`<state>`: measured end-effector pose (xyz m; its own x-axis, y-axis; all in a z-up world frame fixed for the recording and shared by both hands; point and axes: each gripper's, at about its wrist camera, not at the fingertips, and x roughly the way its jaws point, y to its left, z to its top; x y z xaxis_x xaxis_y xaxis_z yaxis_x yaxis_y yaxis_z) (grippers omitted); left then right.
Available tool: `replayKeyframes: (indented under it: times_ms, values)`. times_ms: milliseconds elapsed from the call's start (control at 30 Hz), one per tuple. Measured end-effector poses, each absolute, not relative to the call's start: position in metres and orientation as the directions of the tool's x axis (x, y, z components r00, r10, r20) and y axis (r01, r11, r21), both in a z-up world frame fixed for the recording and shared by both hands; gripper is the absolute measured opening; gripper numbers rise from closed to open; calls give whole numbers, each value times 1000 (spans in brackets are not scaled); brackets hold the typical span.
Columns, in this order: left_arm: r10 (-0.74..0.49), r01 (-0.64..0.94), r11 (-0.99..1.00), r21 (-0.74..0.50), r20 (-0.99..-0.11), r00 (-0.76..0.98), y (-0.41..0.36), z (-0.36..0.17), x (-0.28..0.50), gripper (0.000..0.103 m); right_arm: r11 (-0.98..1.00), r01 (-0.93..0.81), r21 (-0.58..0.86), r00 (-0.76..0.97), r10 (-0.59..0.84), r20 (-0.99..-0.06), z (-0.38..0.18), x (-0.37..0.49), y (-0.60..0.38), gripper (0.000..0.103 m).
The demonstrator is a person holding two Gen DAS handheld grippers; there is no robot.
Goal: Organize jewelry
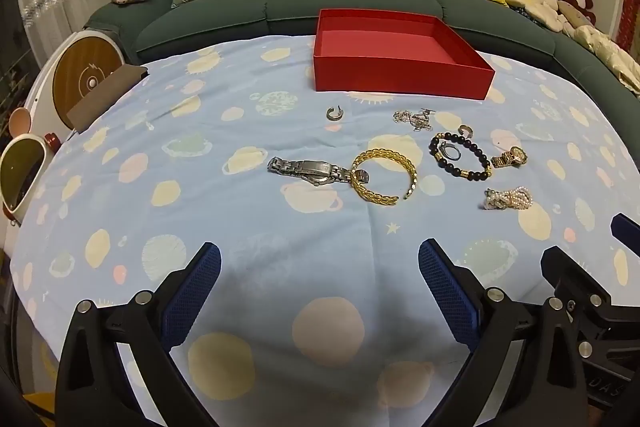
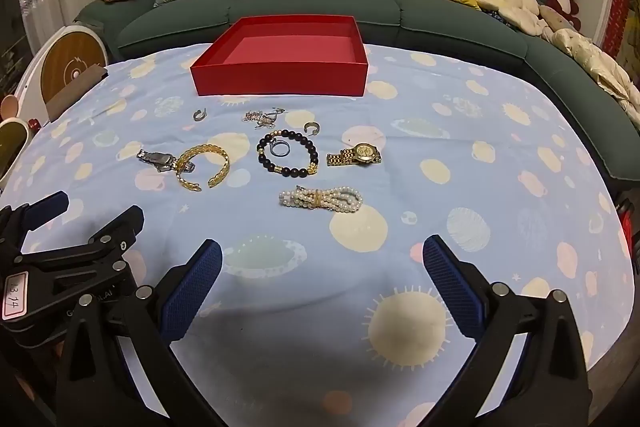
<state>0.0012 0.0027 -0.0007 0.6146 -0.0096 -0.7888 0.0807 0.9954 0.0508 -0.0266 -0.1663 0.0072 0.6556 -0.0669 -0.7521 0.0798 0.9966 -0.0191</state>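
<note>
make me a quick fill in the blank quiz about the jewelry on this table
1. The red box at the far side of the table holds ____ jewelry.
2. A small silver ring lies inside the loop of the ____ bead bracelet.
3. The silver watch overlaps the ____ cuff bangle.
4. The left gripper and right gripper both have their jaws ____.

Missing words: no; black; gold; open

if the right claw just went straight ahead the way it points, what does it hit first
Probably the pearl bracelet, lying on the tablecloth almost centred ahead of the open right claw. Beyond it lies the black bead bracelet, though depth is hard to judge.
</note>
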Motion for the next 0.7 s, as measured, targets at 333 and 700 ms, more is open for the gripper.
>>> replayKeyframes:
  times_ms: [333,700]
  values:
    - [-37,97,995,31,-777,629,1,9,-4,96,997,80,-15,661,-65,-747,10,-30,-159,98]
    - [-34,93,995,33,-772,635,-1,13,-6,96,997,82,-9,662,-61,-747,15,-36,-165,98]
